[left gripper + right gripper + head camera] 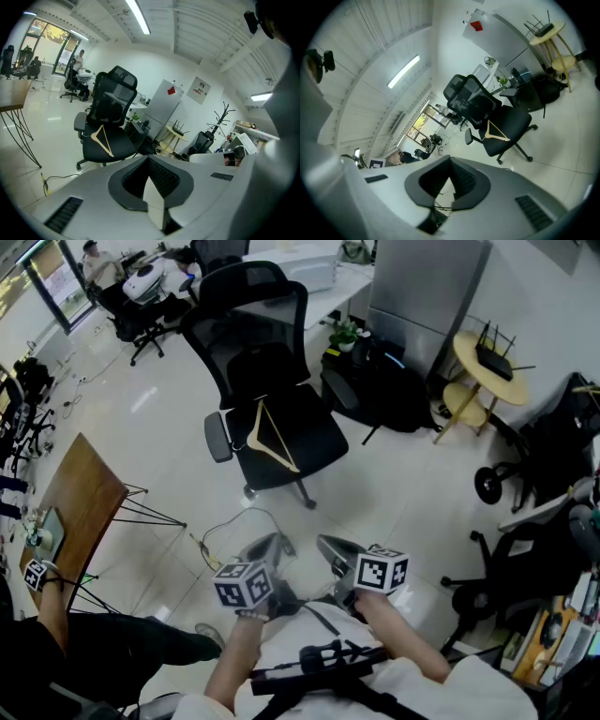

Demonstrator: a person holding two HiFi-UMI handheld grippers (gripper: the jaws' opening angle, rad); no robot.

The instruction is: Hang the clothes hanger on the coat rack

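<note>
Wooden hanger (270, 435) on blk chair (317, 439), bag (386, 390) behind.

No legible txt; wall notice (202, 90) too small.

Bright, even; warped edges, perhaps soft.

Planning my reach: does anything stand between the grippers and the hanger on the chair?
Nothing visible does. Only floor and a thin cable separate the left gripper and right gripper from the hanger, uncovered on the chair.
</note>
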